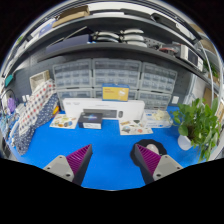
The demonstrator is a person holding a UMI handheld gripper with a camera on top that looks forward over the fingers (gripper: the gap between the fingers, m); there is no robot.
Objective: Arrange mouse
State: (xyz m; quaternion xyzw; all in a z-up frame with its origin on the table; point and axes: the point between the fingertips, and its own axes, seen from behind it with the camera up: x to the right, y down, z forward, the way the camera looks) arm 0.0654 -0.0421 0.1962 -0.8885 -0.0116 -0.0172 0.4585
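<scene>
My gripper (112,160) is open and empty, held over a blue table (110,145). Its two fingers with magenta pads (78,158) stand wide apart, with bare blue surface between them. A small dark rounded object (150,146), perhaps the mouse, lies just beyond the right fingertip and is partly hidden by it. A flat printed mat (135,127) lies farther ahead on the right. Another flat mat (65,120) lies ahead on the left. A small black object (91,122) sits between the two mats.
A long white box (95,107) with a yellow label stands at the table's back. Grey drawer cabinets (110,75) and shelves rise behind it. A green plant (200,120) and a white cup (185,142) stand at the right. A patterned cloth bundle (35,108) is at the left.
</scene>
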